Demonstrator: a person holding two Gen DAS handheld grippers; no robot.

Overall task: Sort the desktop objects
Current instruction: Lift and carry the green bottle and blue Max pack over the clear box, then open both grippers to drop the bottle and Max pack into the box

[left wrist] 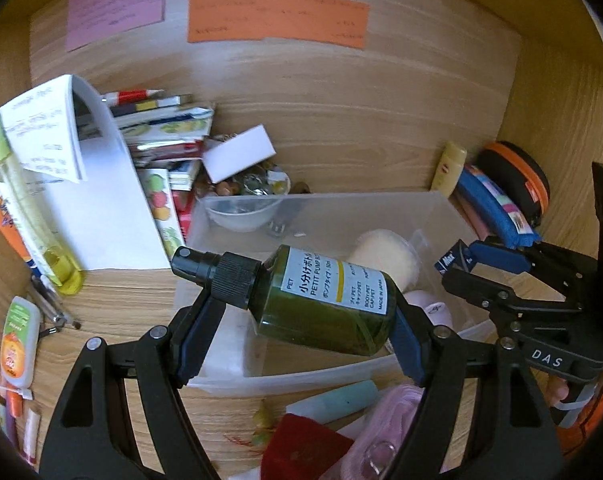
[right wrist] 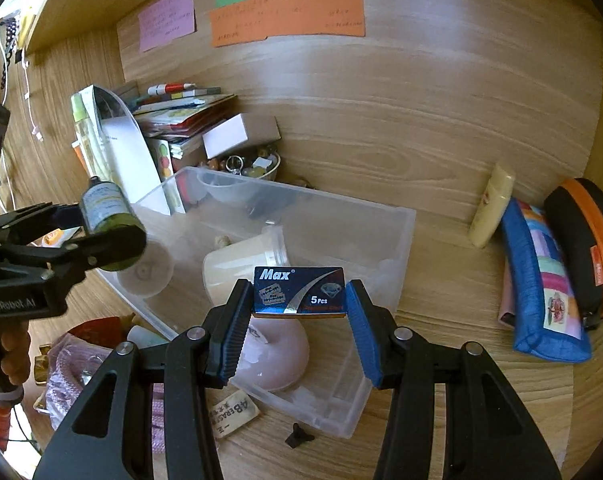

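Observation:
A dark green pump bottle [left wrist: 325, 300] with a black cap and a white label lies sideways between the pads of my left gripper [left wrist: 305, 316], which is shut on it. It hangs over the near left corner of a clear plastic bin [left wrist: 441, 208]. My right gripper [right wrist: 297, 296] is shut on a small blue "Max" blade box [right wrist: 299, 290], held over the bin [right wrist: 381, 220] near its front. The bin holds a cream cup [right wrist: 241, 264], a pink rounded piece [right wrist: 277, 356] and a small clear bowl [right wrist: 225, 190]. Each gripper shows in the other's view: the left gripper [right wrist: 97, 228] and the right gripper [left wrist: 465, 262].
Books and papers [left wrist: 101, 184] are stacked at the back left beside a white box [left wrist: 239, 152] and a bowl of trinkets [right wrist: 257, 166]. A yellow tube [right wrist: 493, 204], a blue pencil case [right wrist: 541, 280] and a black-orange case [right wrist: 585, 240] lie to the right. An eraser [right wrist: 231, 416] and pink cord [right wrist: 69, 368] sit in front.

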